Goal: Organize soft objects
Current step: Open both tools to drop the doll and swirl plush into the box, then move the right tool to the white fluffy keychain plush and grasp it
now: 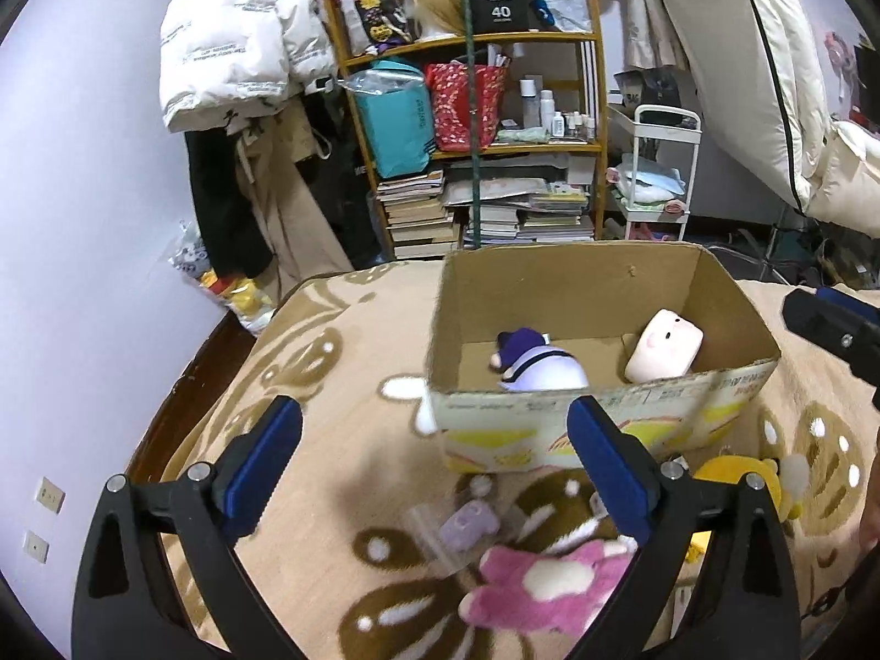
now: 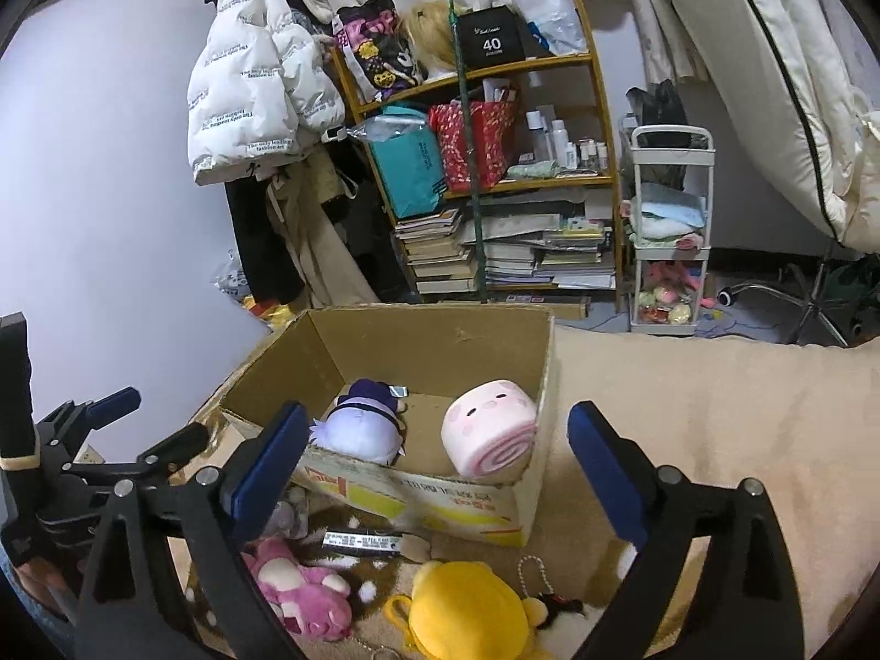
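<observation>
Status: two soft toys are already stowed in the cardboard box, which stands open-topped on the patterned blanket covering the bed. The purple-and-white plush lies against the near wall on the box's left side; the pink roll-shaped plush sits well to its right, near the right wall. The two do not touch.

Remaining items, all on the blanket in front of the box:
- the pink bear plush, lying flat;
- the yellow plush just beside it, with a bead chain attached;
- a small lilac item in a clear bag (its type cannot be made out).

Gripper state: the left gripper is spread wide with nothing between its blue pads, hanging above the pink bear and the lilac item. The right gripper is likewise spread wide and empty, positioned over the near wall of the box, with the yellow plush below it.

Assessment: the task appears roughly half complete. Two items are placed, at least two plush toys are left to collect, and neither gripper carries anything at this moment.
</observation>
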`<control>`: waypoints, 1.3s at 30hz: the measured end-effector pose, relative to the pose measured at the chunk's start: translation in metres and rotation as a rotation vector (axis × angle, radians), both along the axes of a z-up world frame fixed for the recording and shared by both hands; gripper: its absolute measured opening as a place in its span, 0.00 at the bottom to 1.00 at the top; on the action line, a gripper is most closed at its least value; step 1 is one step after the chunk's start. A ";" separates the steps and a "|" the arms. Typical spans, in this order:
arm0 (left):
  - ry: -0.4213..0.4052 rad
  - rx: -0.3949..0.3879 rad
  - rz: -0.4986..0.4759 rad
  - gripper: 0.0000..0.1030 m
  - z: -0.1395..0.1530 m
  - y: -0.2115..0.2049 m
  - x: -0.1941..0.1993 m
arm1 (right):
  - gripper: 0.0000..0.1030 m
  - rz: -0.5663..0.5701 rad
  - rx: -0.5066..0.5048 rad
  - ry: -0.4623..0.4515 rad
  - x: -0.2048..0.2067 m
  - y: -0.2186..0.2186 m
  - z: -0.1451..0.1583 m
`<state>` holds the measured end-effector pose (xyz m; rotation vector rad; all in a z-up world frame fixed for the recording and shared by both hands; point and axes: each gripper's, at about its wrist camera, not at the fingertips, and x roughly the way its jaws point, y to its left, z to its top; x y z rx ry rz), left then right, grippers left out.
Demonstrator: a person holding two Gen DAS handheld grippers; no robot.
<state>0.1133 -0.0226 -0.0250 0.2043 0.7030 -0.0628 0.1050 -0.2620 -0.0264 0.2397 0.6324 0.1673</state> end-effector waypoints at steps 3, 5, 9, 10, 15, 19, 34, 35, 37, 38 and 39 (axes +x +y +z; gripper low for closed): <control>0.003 -0.007 0.021 0.94 0.004 0.011 -0.008 | 0.98 -0.011 -0.003 0.000 -0.008 -0.004 0.004; 0.017 -0.010 0.034 0.94 0.004 0.017 -0.013 | 0.99 -0.019 -0.008 0.004 -0.013 -0.006 0.006; 0.046 -0.010 0.056 0.94 0.003 0.024 -0.019 | 0.99 -0.046 -0.026 0.021 -0.024 -0.013 0.007; 0.052 -0.010 0.059 0.94 0.002 0.025 -0.021 | 0.99 -0.052 -0.028 0.027 -0.025 -0.015 0.006; 0.096 -0.028 0.063 0.94 -0.002 0.029 -0.029 | 0.99 -0.084 -0.022 0.079 -0.034 -0.023 0.001; 0.141 -0.056 0.072 0.94 -0.007 0.034 -0.032 | 0.99 -0.097 -0.028 0.113 -0.037 -0.027 -0.003; 0.230 -0.045 0.106 0.94 -0.027 0.038 -0.019 | 0.99 -0.157 -0.055 0.307 -0.030 -0.034 -0.034; 0.238 -0.045 0.103 0.94 -0.029 0.038 -0.018 | 0.99 -0.167 -0.047 0.325 -0.028 -0.037 -0.037; 0.253 -0.048 0.099 0.94 -0.033 0.037 -0.014 | 0.99 -0.180 -0.038 0.347 -0.027 -0.042 -0.041; 0.262 -0.049 0.097 0.94 -0.035 0.036 -0.012 | 0.99 -0.188 -0.034 0.361 -0.027 -0.044 -0.044; 0.272 -0.049 0.096 0.94 -0.038 0.035 -0.009 | 0.99 -0.192 -0.032 0.376 -0.026 -0.045 -0.046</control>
